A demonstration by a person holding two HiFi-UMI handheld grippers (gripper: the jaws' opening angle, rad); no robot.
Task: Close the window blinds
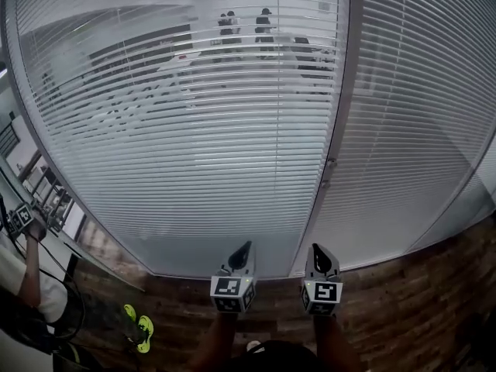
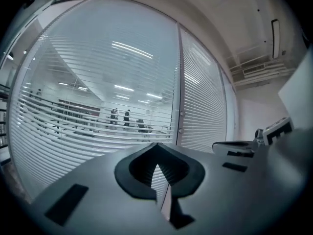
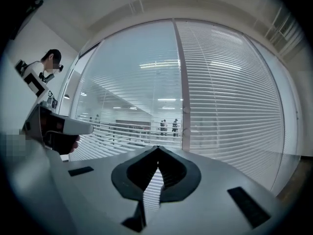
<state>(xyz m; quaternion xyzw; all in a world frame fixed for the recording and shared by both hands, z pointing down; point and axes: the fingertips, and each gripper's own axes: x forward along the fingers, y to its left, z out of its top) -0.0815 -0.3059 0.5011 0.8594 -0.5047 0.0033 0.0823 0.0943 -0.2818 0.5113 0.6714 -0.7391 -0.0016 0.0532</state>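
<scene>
White slatted blinds hang behind a curved glass wall. The left panel [image 1: 194, 130] has its slats tilted apart, and an office with people shows through them. The right panel [image 1: 418, 130] looks closed and opaque. A grey post [image 1: 337, 115] with a small fitting [image 1: 328, 163] separates the panels. My left gripper [image 1: 242, 250] and right gripper [image 1: 322, 254] are held side by side low in front of the glass, clear of it. Both are shut with nothing between the fingertips, as the left gripper view [image 2: 156, 148] and right gripper view [image 3: 157, 151] show.
Dark wood-plank floor [image 1: 418, 324] runs up to the base of the glass. A person [image 1: 27, 285] stands at the far left, with bright yellow shoes [image 1: 141, 328] nearby. The same person [image 3: 46, 65] appears in the right gripper view.
</scene>
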